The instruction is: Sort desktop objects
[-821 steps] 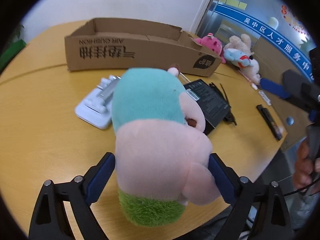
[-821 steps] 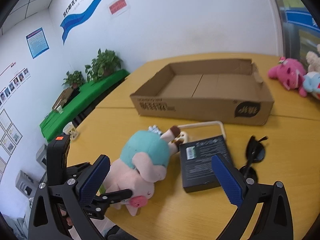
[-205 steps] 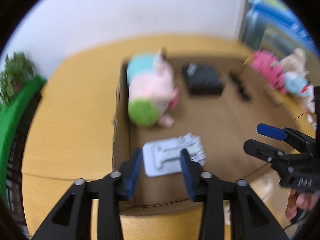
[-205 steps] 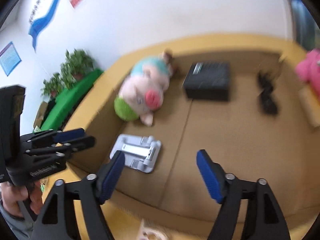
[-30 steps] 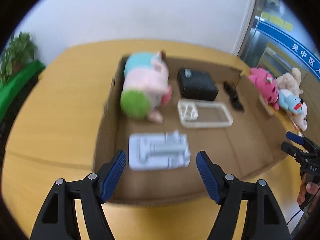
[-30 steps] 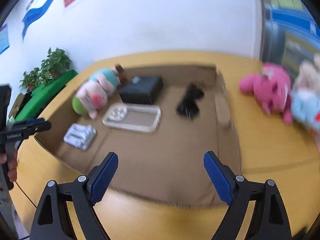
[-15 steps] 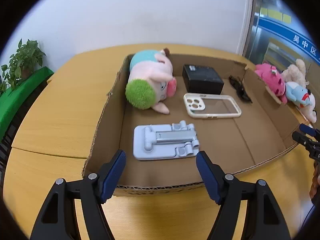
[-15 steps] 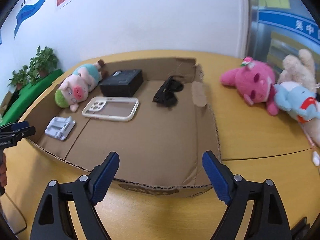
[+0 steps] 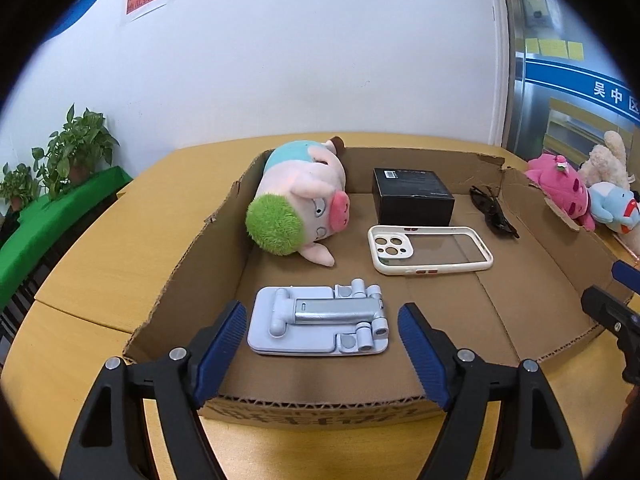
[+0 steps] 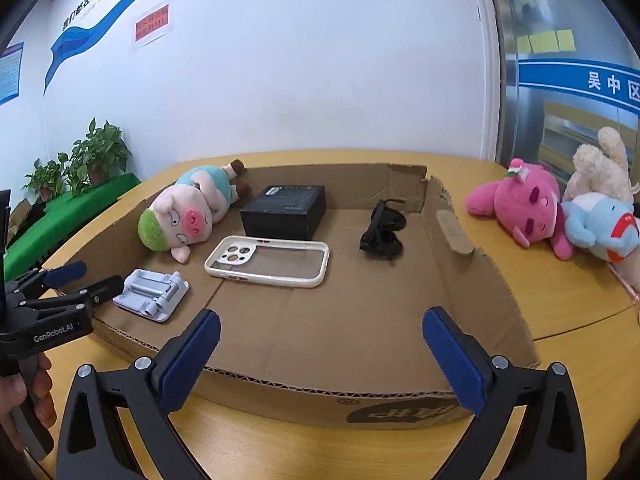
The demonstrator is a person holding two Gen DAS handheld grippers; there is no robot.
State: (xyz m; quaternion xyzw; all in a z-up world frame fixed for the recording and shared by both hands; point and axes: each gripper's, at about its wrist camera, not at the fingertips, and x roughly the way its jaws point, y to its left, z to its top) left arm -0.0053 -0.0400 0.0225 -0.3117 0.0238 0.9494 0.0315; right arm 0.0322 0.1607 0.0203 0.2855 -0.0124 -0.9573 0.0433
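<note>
A shallow cardboard box [image 9: 532, 248] [image 10: 472, 276] sits on the round wooden table. Inside lie a pig plush [image 9: 300, 196] [image 10: 184, 210], a black box [image 9: 412, 196] [image 10: 286, 204], a white phone case [image 9: 430, 250] [image 10: 268, 260], black sunglasses [image 9: 496, 212] [image 10: 382, 228] and a grey phone stand [image 9: 320, 320] [image 10: 154, 288]. My left gripper [image 9: 322, 344] is open and empty, held over the box's near wall just before the phone stand. My right gripper [image 10: 320, 344] is open and empty above the box's near wall.
Pink, blue and beige plush toys [image 9: 576, 188] [image 10: 560, 208] lie on the table right of the box. Potted plants on a green ledge [image 9: 60, 160] stand at the left by the white wall. The table [image 9: 100, 248] extends left of the box.
Both grippers have drawn back and steadied at the box's near side. The view is sharp now. Both stay open and empty.
</note>
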